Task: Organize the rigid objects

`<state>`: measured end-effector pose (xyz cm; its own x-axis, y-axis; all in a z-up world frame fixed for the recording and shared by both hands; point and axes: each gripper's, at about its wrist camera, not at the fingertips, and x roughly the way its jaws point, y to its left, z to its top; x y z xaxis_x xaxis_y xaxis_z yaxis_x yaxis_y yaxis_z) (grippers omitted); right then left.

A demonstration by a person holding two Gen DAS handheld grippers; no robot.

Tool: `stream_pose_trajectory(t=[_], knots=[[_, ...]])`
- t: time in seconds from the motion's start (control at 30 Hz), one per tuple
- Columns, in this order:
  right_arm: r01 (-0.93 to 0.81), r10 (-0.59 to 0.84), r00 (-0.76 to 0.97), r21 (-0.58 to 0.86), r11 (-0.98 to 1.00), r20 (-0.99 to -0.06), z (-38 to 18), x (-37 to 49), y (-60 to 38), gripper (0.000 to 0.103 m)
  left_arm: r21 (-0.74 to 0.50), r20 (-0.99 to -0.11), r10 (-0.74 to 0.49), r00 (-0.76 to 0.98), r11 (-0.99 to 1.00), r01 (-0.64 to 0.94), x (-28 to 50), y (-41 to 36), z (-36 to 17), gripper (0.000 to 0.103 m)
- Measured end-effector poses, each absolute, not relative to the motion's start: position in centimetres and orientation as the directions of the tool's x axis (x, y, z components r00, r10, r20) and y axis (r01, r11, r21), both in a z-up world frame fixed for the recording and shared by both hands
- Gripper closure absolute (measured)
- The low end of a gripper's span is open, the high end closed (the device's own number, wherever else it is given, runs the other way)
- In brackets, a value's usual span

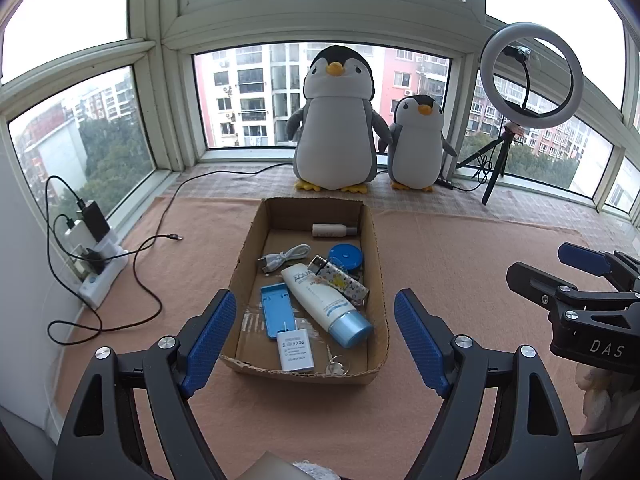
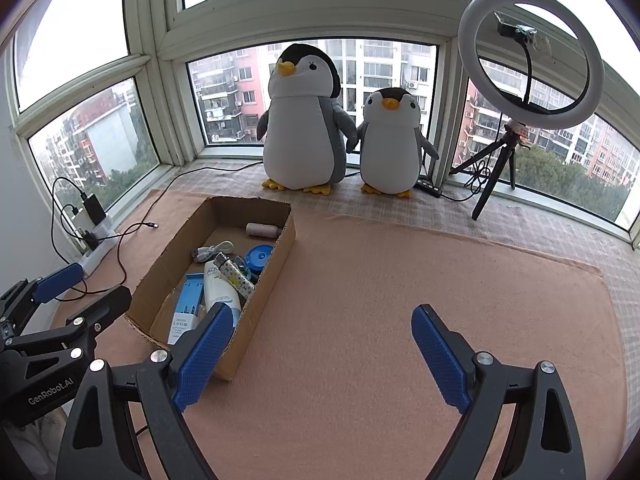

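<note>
An open cardboard box [image 1: 372, 236] lies on a pink cloth [image 1: 200, 264]; it also shows in the right wrist view [image 2: 276, 264]. Inside it are a white tube with a blue cap [image 1: 326, 304], a blue phone stand [image 1: 278, 310], a white charger [image 1: 295, 350], a patterned lighter [image 1: 342, 280], a blue round case [image 1: 346, 258], a white cable [image 1: 286, 258] and a small white bottle [image 1: 332, 231]. My left gripper [image 1: 314, 336] is open and empty, just in front of the box. My right gripper [image 2: 322, 354] is open and empty over the cloth to the right of the box.
Two plush penguins [image 1: 336, 120] [image 1: 418, 144] stand behind the box by the window. A ring light on a tripod [image 1: 530, 76] stands at the back right. A power strip with chargers and black cables [image 1: 96, 256] lies at the left.
</note>
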<state>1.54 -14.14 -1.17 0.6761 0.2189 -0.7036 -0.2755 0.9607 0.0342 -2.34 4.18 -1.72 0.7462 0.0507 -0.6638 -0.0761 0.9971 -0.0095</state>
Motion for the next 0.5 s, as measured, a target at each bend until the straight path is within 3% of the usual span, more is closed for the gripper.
stream_pose_trajectory(t=[0.5], knots=[[-0.274, 0.217, 0.669, 0.035, 0.961, -0.711, -1.43, 1.52, -14.08, 0.015, -0.010, -0.661, 0.052, 0.748, 0.997, -0.078, -2.35, 4.05, -1.75, 0.021]])
